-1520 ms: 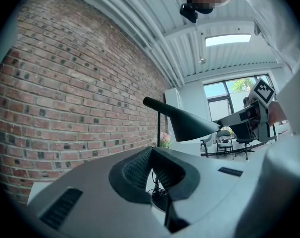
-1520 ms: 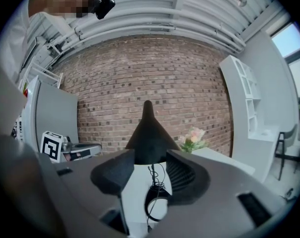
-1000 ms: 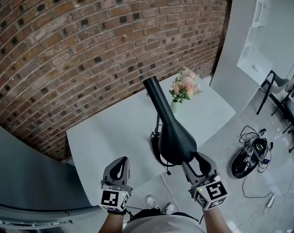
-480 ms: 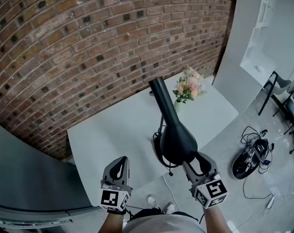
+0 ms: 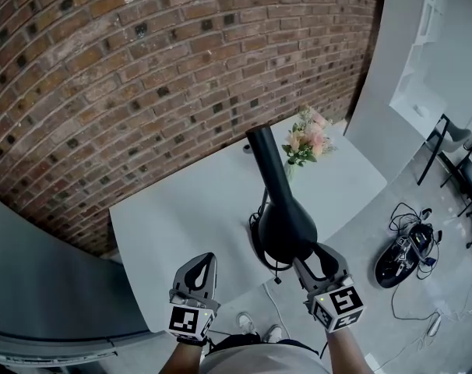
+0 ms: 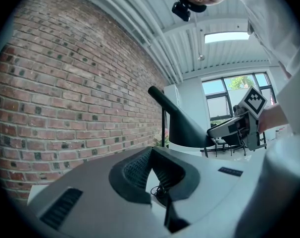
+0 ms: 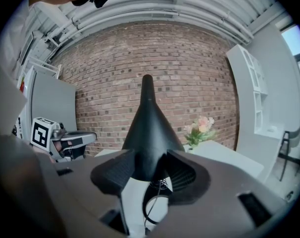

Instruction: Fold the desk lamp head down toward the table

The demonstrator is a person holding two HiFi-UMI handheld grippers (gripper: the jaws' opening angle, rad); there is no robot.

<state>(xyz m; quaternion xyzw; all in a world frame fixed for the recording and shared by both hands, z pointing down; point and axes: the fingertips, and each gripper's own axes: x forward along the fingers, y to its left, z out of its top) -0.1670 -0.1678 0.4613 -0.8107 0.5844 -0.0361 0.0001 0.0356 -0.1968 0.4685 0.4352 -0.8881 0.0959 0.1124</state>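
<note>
Right gripper [image 7: 151,158] is holding its jaws apart around the near rim of the black lamp head [image 5: 283,220], which is tilting up over the white table [image 5: 181,216], while left gripper [image 5: 208,259], jaws together and empty, is hovering left of that lamp head.

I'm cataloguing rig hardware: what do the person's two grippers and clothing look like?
The left gripper and right gripper match: grey bodies, curved black tongs with ribbed pads, and a cube of black-and-white square markers at the rear of each. The person wears a white top.
</note>
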